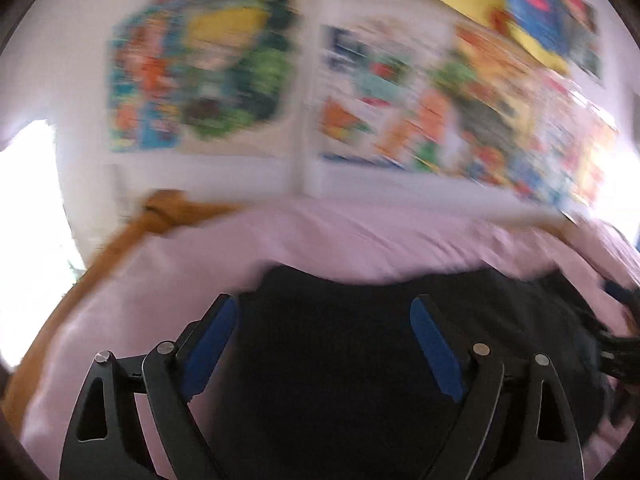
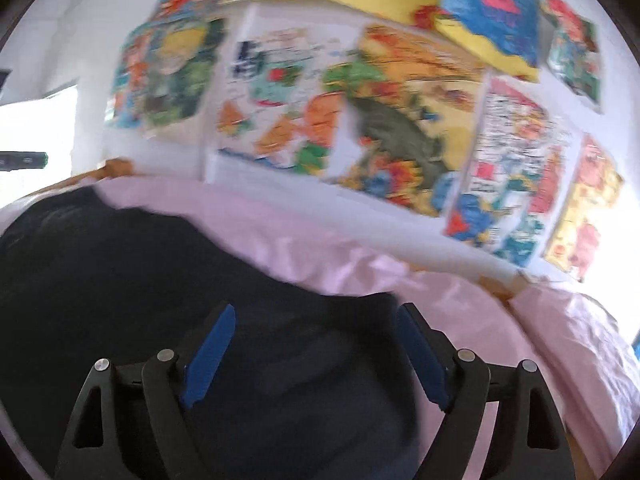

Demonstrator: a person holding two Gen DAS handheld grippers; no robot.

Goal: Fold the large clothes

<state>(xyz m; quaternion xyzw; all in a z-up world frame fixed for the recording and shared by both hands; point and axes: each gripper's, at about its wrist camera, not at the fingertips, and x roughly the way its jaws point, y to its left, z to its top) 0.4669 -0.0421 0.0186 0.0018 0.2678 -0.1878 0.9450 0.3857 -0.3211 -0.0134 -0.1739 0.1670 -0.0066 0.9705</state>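
Colourful paper drawings [image 1: 400, 104] cover the white wall behind a bed with a pale pink sheet [image 1: 320, 236], and both pictures are blurred by motion. On this sheet lies the large dark navy garment [image 1: 360, 360], spread out more or less flat, with its far edge running across the middle of the bed.

At the far left of the left wrist view an orange-brown wooden bed frame [image 1: 120, 236] runs along the sheet, with a knot-like corner. The left gripper [image 1: 324, 312] is over the garment with its blue-padded jaws spread wide — nothing is between them. At the right edge of this view a dark mechanism is seen; I judge it is part of the other tool, but the blur makes it unsure.

In the right wrist view the garment [image 2: 140, 280] fills the left and the middle, and its right end stops just beyond the right gripper [image 2: 316, 314], whose jaws are also released and grasp nothing. Only this view shows the rumpled pink bedding on the right side.

As far as I can judge, no clear fold is visible yet — the folding seems to be near its start, and the grasping of an edge is still to do.
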